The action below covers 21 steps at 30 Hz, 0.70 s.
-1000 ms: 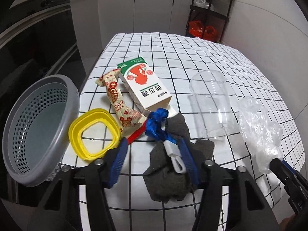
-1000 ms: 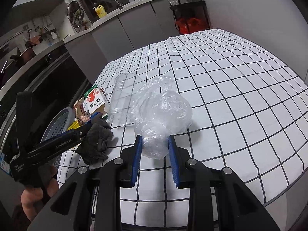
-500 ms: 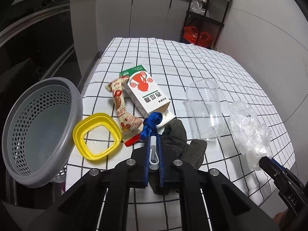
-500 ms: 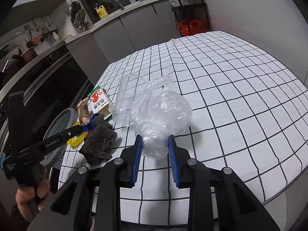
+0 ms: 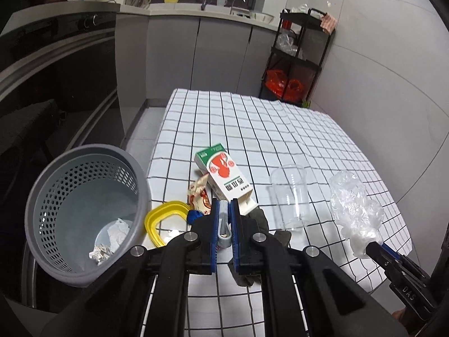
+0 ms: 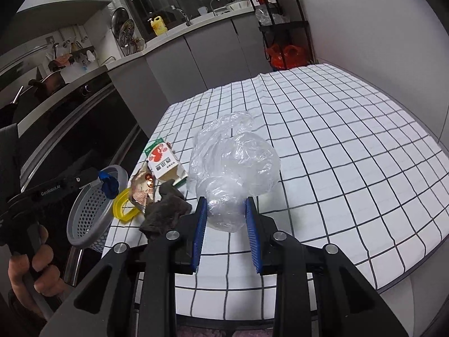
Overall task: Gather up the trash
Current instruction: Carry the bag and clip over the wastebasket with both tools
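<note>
My left gripper is shut on a grey clip with a blue scrap hanging from it. In the right wrist view the blue scrap hangs from the left gripper, just clear of the table near the basket rim. The grey perforated basket stands off the table's left edge with crumpled paper inside. My right gripper is shut on a crumpled clear plastic bag, held a little above the checked tablecloth. That bag also shows at the right of the left wrist view.
On the cloth lie a red-and-white carton, a snack wrapper, a yellow ring lid, a clear cup on its side and a dark cloth. A black rack stands beyond the table. A hand holds the left gripper.
The left gripper closed on the clip with the blue scrap and lifted it off the dark cloth, drawing back. The right gripper rose a little with the bag.
</note>
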Motion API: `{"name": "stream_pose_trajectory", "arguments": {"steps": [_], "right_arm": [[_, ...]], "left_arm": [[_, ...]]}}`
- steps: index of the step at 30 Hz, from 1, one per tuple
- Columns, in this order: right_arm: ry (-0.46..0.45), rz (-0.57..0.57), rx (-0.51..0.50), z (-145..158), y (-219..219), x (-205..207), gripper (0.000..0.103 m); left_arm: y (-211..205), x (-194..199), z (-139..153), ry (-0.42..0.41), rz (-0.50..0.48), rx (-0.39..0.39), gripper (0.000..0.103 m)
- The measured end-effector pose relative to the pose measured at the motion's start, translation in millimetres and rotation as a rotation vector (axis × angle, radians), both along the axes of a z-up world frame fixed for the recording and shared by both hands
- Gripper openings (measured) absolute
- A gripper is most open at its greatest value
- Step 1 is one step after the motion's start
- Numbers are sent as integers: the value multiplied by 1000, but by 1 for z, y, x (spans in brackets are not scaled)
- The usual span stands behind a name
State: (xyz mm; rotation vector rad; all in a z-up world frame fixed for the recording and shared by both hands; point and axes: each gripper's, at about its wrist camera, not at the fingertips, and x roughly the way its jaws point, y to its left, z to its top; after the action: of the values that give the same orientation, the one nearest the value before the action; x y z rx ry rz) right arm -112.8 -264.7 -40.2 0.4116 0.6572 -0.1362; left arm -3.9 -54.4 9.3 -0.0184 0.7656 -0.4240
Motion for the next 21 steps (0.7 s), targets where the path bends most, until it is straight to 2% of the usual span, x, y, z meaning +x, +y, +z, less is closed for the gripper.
{"name": "stream_pose_trajectory", "arguments": {"steps": [5, 11, 16, 21], "right_arm": [[-24, 38, -19, 15, 18, 4, 27], [-47, 140, -15, 27, 53, 27, 27], [-84, 283, -6, 36, 102, 61, 27], [-69, 397, 22, 30, 147, 103, 27]], "left_arm": [[19, -5, 16, -48, 16, -1, 9], [58, 1, 27, -102, 88, 32, 9], [102, 19, 34, -125, 184, 54, 9], [145, 43, 27, -103, 281, 73, 9]]}}
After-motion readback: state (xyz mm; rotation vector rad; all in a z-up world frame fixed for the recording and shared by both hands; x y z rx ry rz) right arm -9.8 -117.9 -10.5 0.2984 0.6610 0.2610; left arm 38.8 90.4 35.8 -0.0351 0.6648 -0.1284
